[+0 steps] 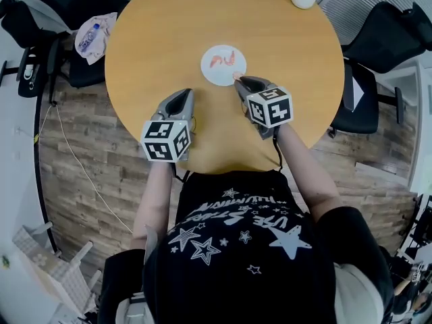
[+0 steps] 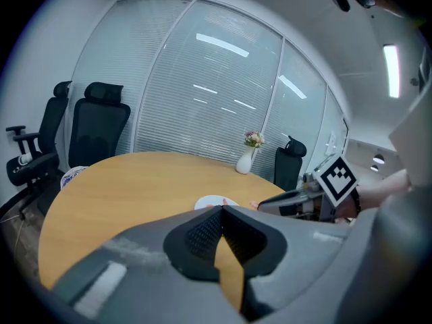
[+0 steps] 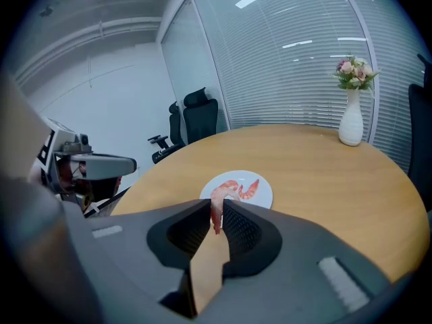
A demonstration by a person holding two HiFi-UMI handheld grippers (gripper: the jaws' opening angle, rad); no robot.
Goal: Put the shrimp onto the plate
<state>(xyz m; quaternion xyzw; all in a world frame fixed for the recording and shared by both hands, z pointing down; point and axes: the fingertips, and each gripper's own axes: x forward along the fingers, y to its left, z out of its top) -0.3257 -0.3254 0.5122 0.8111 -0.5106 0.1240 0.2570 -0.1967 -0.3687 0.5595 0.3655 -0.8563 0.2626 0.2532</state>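
Right hand-held gripper (image 1: 237, 79) (shrimp (image 3: 216, 216)) at plate (image 3: 264, 196)

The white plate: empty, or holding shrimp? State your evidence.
Not empty. Two orange shrimp lie on the plate; the right gripper holds a third shrimp near its rim.

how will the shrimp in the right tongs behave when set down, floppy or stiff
Probably fairly stiff: the shrimp holds its curve above and below the right tongs. Likely light, as a narrow pinch holds it. It might slide on the smooth plate rather than roll.
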